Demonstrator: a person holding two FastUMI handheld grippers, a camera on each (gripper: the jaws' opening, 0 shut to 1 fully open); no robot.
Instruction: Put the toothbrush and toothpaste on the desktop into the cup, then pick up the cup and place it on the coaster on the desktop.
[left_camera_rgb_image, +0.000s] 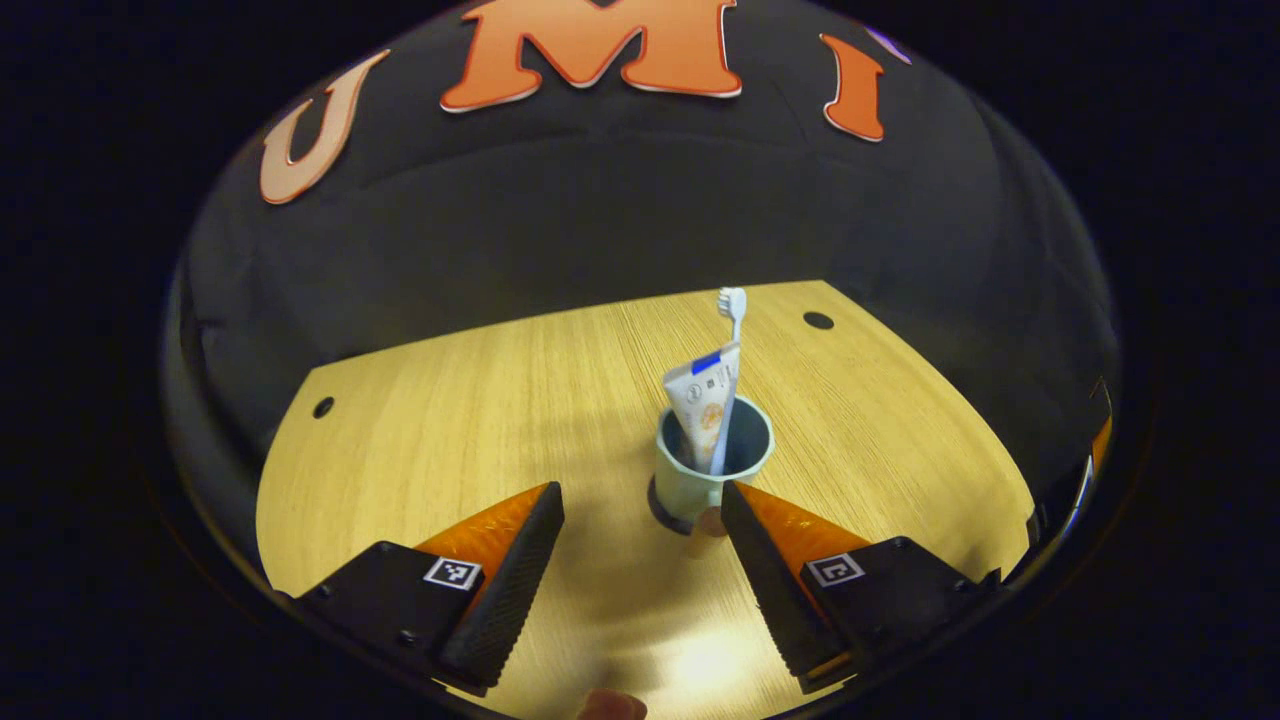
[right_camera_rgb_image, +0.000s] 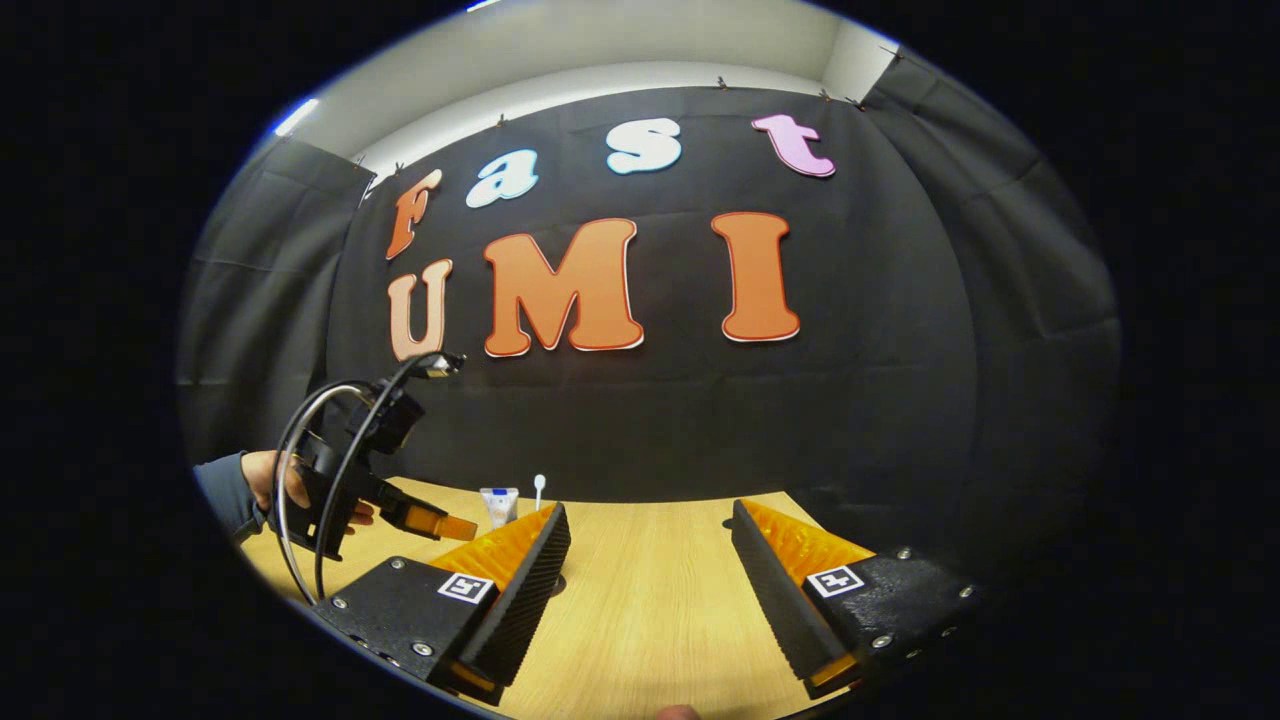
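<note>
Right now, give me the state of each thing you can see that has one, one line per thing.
cup: upright on the coaster, not gripped.
toothpaste: standing in the cup, leaning on its rim.
toothbrush: in the cup, head up.
coaster: under the cup, edge peeking out.
left gripper: open, cup just beyond its fingers.
right gripper: open, holding nothing.

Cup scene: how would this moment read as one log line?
cup: on coaster, holds toothbrush, toothpaste | left gripper: open, near cup | right gripper: open
</note>
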